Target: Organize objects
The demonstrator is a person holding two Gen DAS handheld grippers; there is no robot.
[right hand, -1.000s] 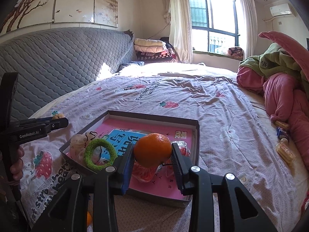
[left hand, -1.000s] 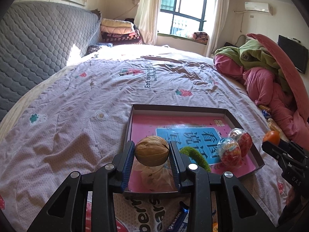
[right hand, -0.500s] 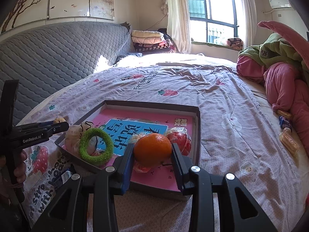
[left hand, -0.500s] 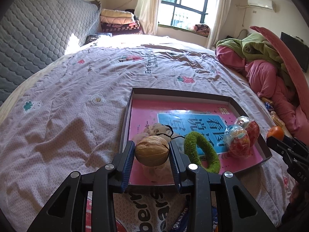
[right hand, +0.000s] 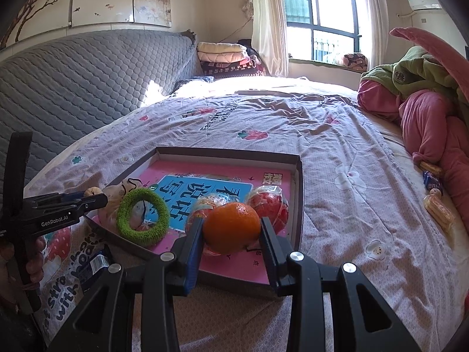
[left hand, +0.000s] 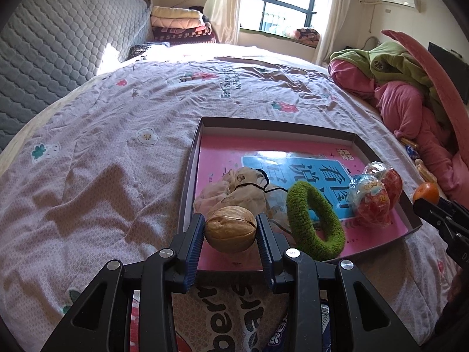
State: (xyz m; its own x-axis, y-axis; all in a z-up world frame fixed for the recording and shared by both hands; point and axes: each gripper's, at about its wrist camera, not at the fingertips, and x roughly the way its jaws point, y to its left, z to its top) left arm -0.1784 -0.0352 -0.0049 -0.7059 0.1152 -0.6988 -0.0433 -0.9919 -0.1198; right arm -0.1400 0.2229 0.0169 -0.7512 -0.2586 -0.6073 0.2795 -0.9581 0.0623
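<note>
Bright daylight from the window (left hand: 281, 3), glare patch on the bedspread (left hand: 117, 146), soft shadows, sharp focus, fisheye-curved dark corners

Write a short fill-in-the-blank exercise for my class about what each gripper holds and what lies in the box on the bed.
1. The left gripper is shut on a ______.
2. The right gripper is shut on an ______.
3. The fuzzy ring lying in the shallow box is ______ in colour.
4. The box rests on a ______.

Missing words: walnut; orange; green; bed
</note>
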